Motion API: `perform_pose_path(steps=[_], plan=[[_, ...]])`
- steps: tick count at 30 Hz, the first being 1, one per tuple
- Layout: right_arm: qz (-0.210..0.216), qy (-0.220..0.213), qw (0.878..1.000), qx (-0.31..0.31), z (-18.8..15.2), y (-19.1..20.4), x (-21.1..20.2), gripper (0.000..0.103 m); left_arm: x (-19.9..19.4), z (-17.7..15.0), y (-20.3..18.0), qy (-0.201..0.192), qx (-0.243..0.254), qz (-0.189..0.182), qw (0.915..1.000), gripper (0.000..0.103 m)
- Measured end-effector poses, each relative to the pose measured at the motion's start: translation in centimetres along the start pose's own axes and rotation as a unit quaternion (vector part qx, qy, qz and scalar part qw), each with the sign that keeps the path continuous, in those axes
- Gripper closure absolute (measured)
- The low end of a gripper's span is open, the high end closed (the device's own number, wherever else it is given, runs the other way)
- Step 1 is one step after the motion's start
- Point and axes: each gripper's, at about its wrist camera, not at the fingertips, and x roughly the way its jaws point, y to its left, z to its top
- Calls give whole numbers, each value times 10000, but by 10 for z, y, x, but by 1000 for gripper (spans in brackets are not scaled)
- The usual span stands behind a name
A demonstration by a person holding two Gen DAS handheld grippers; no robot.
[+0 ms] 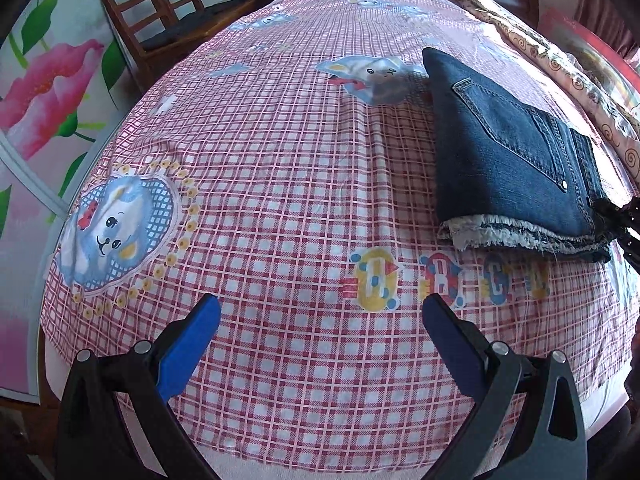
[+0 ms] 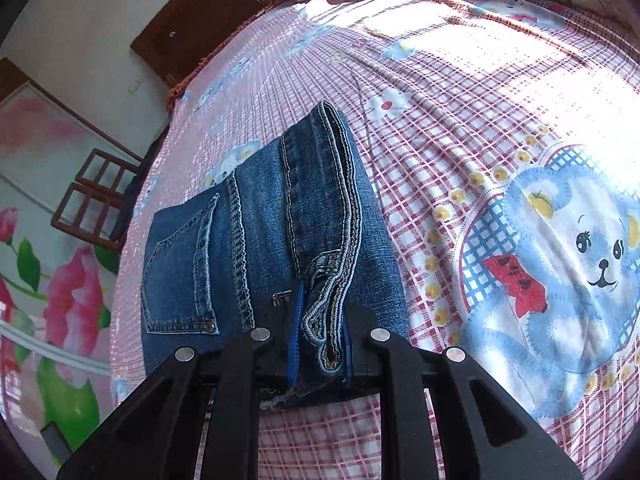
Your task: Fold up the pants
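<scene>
Jeans [image 1: 516,168] lie on the bed [image 1: 280,200], toward its right side in the left wrist view, already folded into a compact rectangular stack. Back pocket faces up; frayed leg hems [image 1: 500,236] show along the near edge of the stack, several layers deep. Layers look squared up, no leg trailing loose.

Right tongs [image 2: 320,344]: clenched on the jeans. The blue pads are close together with a bunched thickness of denim, seam and waistband edge [image 2: 326,320], pinched between them at the near end of the stack. In the right wrist view the stack runs away from the tongs toward the far headboard [image 2: 192,32]; pocket [image 2: 180,264] to the left.

Left tongs [image 1: 320,320]: released, pads wide apart, nothing between them. They hang over bare checked sheet, near edge of the bed, well apart from the jeans, which sit up and to the right of them.

Judgement on progress: folding appears essentially done. The garment is at small final size with hems stacked. What seems left: the right tongs letting go of the pinched edge, perhaps a small straightening of the near corner where the cloth is bunched in the grip. Cannot tell whether a further fold is intended; nothing in the stack suggests it needs one.

A folded patterned quilt [image 1: 560,64] lies just beyond the jeans on the far right; chairs [image 1: 152,8] stand beside the bed at far left.
</scene>
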Motion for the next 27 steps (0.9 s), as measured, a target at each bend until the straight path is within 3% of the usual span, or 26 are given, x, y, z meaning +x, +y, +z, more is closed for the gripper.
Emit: perform_pose_path(steps=[4, 8, 10, 12, 15, 16, 17, 19, 20, 21, 22, 23, 24, 27], plan=[[372, 90, 9984, 414, 2, -14, -6, 84, 8, -2, -3, 227, 33, 81, 9997, 2], [-11, -133, 9981, 596, -1, -18, -42, 80, 12, -4, -8, 302, 100, 72, 9995, 2], [-154, -442, 9977, 485, -1, -9, -61, 80, 13, -6, -12, 322, 133, 55, 9994, 2], [56, -665, 9972, 346, 4, 5, -72, 80, 14, -8, -15, 342, 189, 78, 9992, 2], [803, -523, 9953, 167, 15, 32, -63, 80, 16, -10, -18, 397, 198, 86, 9990, 2], [966, -436, 9943, 71, 17, 42, -54, 76, 14, -11, -20, 398, 207, 103, 9989, 2], [956, -348, 9948, -24, 18, 46, -45, 57, 13, -13, -22, 390, 224, 130, 9989, 2], [837, 22, 9965, -11, 18, 44, -17, 46, 11, -13, -24, 380, 256, 152, 9988, 2], [557, 180, 9983, 74, 15, 34, -4, 46, 10, -12, -23, 379, 256, 164, 9988, 2], [614, 201, 9978, 149, 13, 22, 4, 50, 10, -11, -23, 386, 252, 164, 9988, 2], [726, 106, 9971, 224, 11, 12, 4, 61, 10, -11, -22, 403, 248, 154, 9988, 2], [696, 103, 9971, 298, 9, 6, 2, 80, 13, -8, -19, 429, 239, 129, 9987, 2], [699, 120, 9969, 342, 8, 2, -1, 86, 13, -8, -18, 441, 225, 80, 9987, 2], [653, 194, 9972, 319, 5, 0, -9, 88, 12, -6, -10, 443, 196, -177, 9987, 2]])
